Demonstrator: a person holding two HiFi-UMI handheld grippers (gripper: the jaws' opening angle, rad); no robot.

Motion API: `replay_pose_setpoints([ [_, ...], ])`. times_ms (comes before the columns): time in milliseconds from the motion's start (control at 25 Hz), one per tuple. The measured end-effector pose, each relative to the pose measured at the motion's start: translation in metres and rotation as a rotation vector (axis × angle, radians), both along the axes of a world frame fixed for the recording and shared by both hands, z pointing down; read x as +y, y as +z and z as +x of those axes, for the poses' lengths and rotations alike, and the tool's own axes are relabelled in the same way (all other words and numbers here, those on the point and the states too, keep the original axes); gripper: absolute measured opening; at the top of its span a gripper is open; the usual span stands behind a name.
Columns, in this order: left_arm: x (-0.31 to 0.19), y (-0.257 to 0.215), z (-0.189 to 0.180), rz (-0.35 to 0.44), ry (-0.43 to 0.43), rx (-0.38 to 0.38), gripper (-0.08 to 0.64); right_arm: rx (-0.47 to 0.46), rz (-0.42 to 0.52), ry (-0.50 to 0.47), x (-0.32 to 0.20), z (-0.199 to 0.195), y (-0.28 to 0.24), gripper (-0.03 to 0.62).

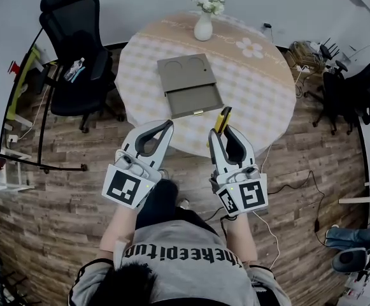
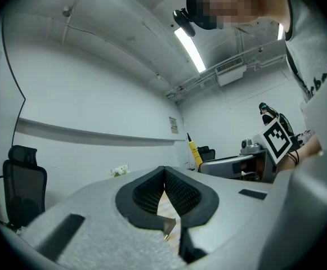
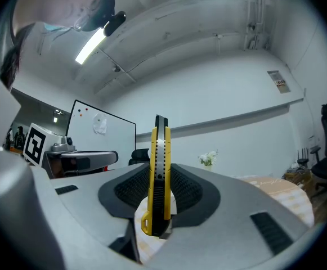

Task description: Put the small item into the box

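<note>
Our R gripper (image 1: 226,134) is clamped on the yellow knife (image 3: 159,173), held lengthwise betw. the pads w/ its front end poking past the jaw tips. Our L gripper (image 2: 164,169) is closed w/ nothing in it, tips meeting. Both sit side by side at the near edge of the round table (image 1: 261,88). The knife is apart from the box (image 1: 189,83), near its front right corner. The box lies flat mid-table, open tray toward us. A vase (image 1: 203,25) of flowers stands at the far edge, and a black chair (image 1: 76,50) is to the left.
</note>
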State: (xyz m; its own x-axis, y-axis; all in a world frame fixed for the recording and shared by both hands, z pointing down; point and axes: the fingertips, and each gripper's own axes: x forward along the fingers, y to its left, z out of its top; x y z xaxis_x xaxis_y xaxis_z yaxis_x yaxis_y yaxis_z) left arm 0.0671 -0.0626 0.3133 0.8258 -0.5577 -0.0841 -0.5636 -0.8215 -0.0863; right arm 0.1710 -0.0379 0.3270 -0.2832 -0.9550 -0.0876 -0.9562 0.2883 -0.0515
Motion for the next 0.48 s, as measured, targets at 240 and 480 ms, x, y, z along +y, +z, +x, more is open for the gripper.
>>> replay_pose_setpoints([
  [240, -0.027, -0.002, 0.001, 0.003, 0.021, 0.003, 0.015, 0.003, -0.010, 0.020, -0.023, -0.002, 0.000, 0.118],
  [480, -0.058, -0.001, 0.003, -0.002, 0.061, 0.010, 0.015, 0.008, -0.008, 0.065, -0.049, 0.000, -0.001, 0.118],
])
